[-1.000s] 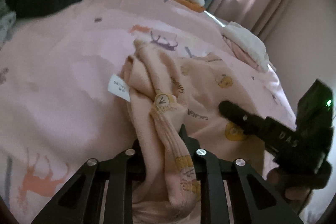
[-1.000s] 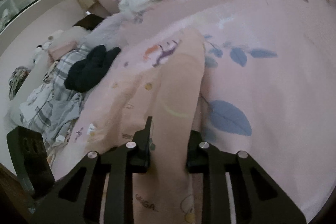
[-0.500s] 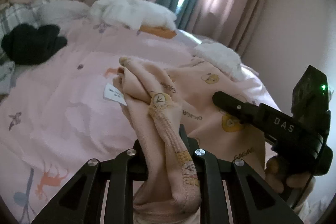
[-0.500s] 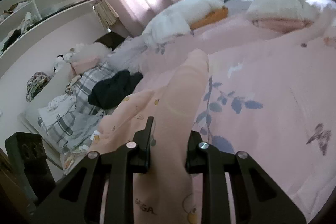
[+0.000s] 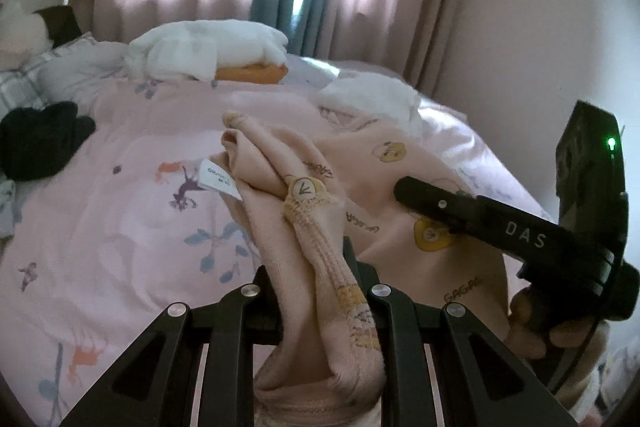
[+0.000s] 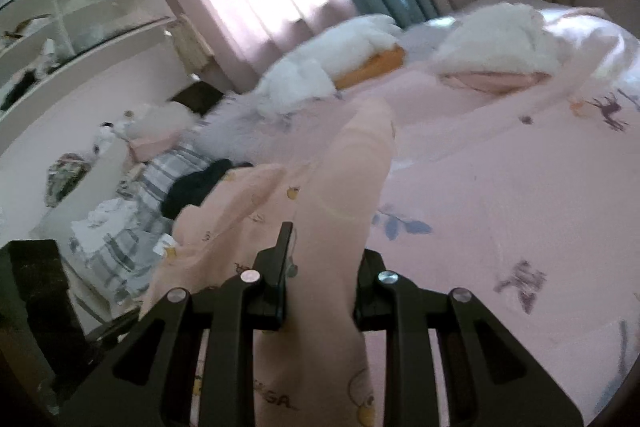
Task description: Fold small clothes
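Observation:
A small peach garment [image 5: 304, 223] with yellow cartoon prints and a white tag hangs lifted above the pink bed. My left gripper [image 5: 314, 283] is shut on a bunched, ribbed edge of it. My right gripper [image 6: 320, 267] is shut on another part of the same garment [image 6: 344, 195], which stands up between its fingers. The right gripper also shows in the left wrist view [image 5: 500, 231], to the right, with cloth stretched between the two. The garment's lower part is hidden below the frames.
The pink printed bedsheet [image 5: 120, 219] lies below. White pillows [image 5: 208, 47] and an orange cushion [image 5: 252, 71] lie at the bed's head by the curtains. A black garment [image 5: 40, 139] and plaid clothes [image 6: 132, 219] lie at one side. Shelves [image 6: 80, 27] stand beyond.
Both grippers have risen and tilted up with the garment, lifting it off the bed. The curtains and room now fill the upper views. Both grips stay shut.

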The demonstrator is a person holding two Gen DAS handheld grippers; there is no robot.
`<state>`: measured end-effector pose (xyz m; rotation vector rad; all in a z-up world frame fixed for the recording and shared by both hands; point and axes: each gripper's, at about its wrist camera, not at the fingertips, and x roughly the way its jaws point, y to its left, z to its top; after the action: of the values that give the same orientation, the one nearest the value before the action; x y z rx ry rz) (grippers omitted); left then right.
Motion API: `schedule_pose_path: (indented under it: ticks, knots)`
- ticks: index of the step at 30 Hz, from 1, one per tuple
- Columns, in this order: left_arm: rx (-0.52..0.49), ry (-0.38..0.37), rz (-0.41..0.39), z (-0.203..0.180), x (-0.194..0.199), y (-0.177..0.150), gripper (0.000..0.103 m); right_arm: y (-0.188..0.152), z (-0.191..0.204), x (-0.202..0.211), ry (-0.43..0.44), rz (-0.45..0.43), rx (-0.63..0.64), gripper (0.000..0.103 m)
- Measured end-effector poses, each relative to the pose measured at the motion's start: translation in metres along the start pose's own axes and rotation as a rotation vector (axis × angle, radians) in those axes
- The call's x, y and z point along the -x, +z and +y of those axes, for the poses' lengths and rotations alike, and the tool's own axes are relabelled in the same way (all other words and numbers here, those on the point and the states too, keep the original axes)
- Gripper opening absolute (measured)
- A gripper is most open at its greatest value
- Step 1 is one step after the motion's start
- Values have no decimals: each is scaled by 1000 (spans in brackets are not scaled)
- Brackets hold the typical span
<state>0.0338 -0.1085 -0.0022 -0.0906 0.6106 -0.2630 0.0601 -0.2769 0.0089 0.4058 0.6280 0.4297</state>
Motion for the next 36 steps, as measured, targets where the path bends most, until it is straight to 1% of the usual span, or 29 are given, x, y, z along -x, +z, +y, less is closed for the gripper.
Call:
schedule_pose_path:
  ticks: [6, 9, 12, 16, 20, 24, 26, 27, 28, 29, 31, 32, 33, 34, 36]
  knots:
    - [-3, 23, 53, 0, -15, -16, 18, -13, -19, -9, -26, 84, -18, 24]
    - [15, 25, 74, 1, -19, -21, 18, -19, -25, -16, -34, 117, -23, 24]
    - [9, 38, 84, -1, -26, -28, 18, -23, -33, -25, -52, 150, -36, 24]
    - [10, 34, 138, 2, -48, -37, 18, -34, -43, -39, -101, 185, -27, 24]
    - [53, 31, 197, 12, -66, -53, 18, -49, -58, -56, -115, 241, -74, 25]
    - [33, 53, 216, 11, -78, -72, 18, -68, -69, -67, -167, 292, -67, 26]
    - [30, 63, 243, 10, -84, -81, 18, -74, -72, -72, -211, 320, -46, 30]
    - [35, 66, 252, 10, -85, -83, 18, -77, -72, -73, -224, 320, -38, 31]
    - [39, 75, 252, 11, -87, -86, 23, -78, -73, -72, -232, 311, -30, 33]
    - [40, 83, 249, 12, -86, -87, 29, -78, -72, -71, -248, 305, -16, 38]
    - [45, 85, 261, 16, -87, -88, 34, -77, -68, -70, -294, 300, 29, 46]
    - [51, 85, 268, 18, -88, -88, 42, -77, -68, -70, -309, 299, 46, 47]
    - [60, 106, 272, 22, -88, -88, 47, -77, -67, -70, -320, 296, 61, 47]
    - [61, 112, 272, 25, -88, -88, 52, -78, -66, -70, -331, 292, 80, 48]
    - [58, 109, 270, 27, -88, -89, 54, -79, -68, -68, -345, 284, 93, 51]
